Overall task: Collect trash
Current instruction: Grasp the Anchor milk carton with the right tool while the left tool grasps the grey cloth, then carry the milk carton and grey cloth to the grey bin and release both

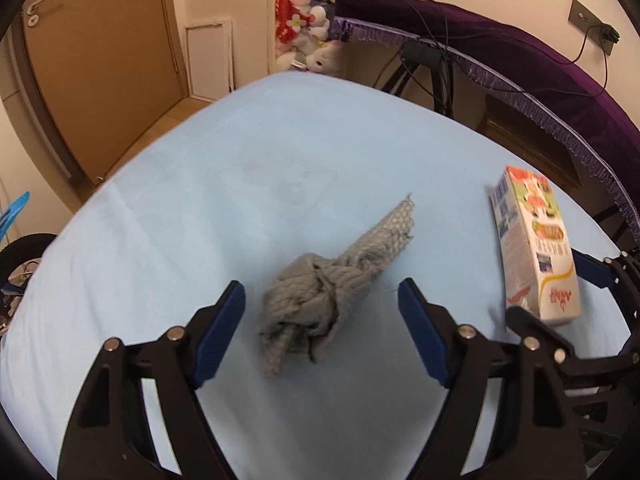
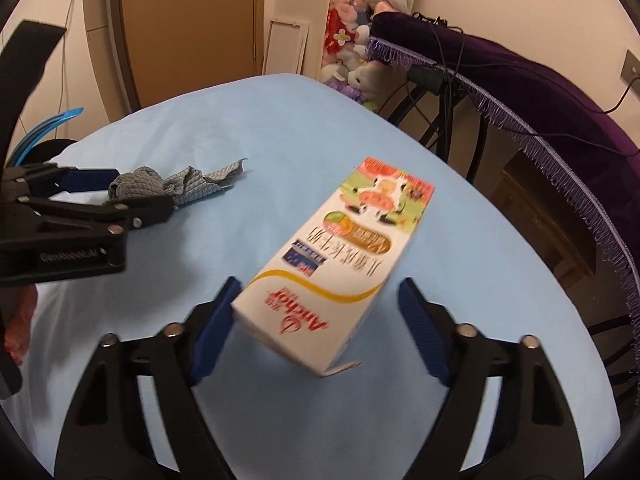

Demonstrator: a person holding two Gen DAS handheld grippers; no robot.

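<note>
- Left hand-held gripper (image 1: 321,308): jaws stand apart, blue pads either side of the crumpled grey cloth (image 1: 328,288). A gap shows between each pad and the cloth; nothing is gripped.
- Grey cloth lies on the light blue surface (image 1: 168,216), near centre, with one flat checked end pointing away toward the far right. Folds in its bunched near end are hard to read.
- Right hand-held gripper (image 2: 318,306): jaws apart around the near end of the milk carton (image 2: 340,256). The left pad sits at or against the carton's near corner; contact cannot be settled because of blur. The right pad is clear of it.
- Carton lies on its side on the surface, right of the cloth, its printed face up; the print is blurred, mostly unreadable.
- In the left wrist view the carton's near end is partly cut off by the right gripper's black frame.
- Far background: stuffed toys (image 1: 304,28), partly hidden behind a purple drape (image 1: 520,52); brown door (image 1: 100,60) far left.
</note>
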